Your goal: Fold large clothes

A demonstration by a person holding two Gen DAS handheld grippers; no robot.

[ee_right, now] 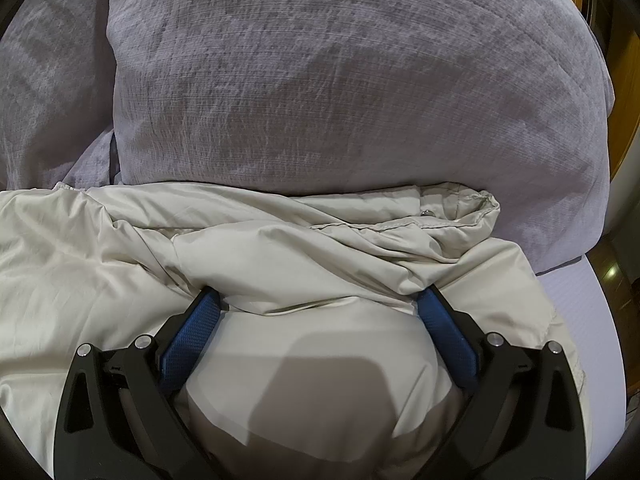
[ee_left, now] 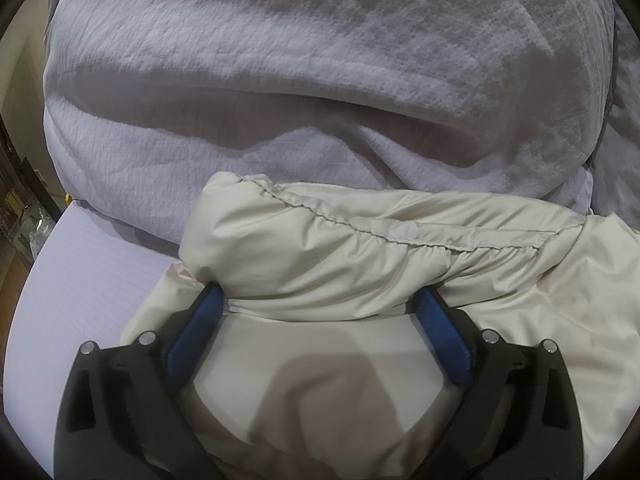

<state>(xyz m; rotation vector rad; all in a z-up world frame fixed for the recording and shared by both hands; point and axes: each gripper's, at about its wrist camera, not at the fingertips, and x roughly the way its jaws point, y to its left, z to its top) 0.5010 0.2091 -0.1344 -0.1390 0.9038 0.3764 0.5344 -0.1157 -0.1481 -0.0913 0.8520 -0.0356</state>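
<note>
Left gripper [ee_left: 320,300]: jaws spread wide, with black arms and blue pads [ee_left: 192,332]. Both fingertips push against a bunched fold of the jacket and nothing is pinched between them.
Right gripper [ee_right: 320,300]: jaws also spread wide. The two blue pads [ee_right: 444,328] touch a raised fold of the same garment, and flat cloth shows in the gap between them.
Jacket [ee_left: 360,240]: a large cream garment of thin, smooth fabric. It lies on the bed just in front of the pillows, and its far edge touches them. In the left wrist view a gathered seam [ee_left: 360,228] runs across the upper fold. In the right wrist view a crumpled end with a small metal snap [ee_right: 427,212] lies at the far right; whether this is a cuff or a collar cannot be told.
Shadow: a dark patch falls on the flat cloth under each gripper.
Pillows: a pale lilac pillow [ee_left: 280,80] fills the left wrist view, and a grey-lilac pillow [ee_right: 340,80] fills the right wrist view.
Bed sheet [ee_left: 80,280]: light lilac, bare at the left of the jacket and also at the right [ee_right: 576,300].
Surroundings: dim wooden furniture [ee_right: 628,80] at the edges, too dark for details.
</note>
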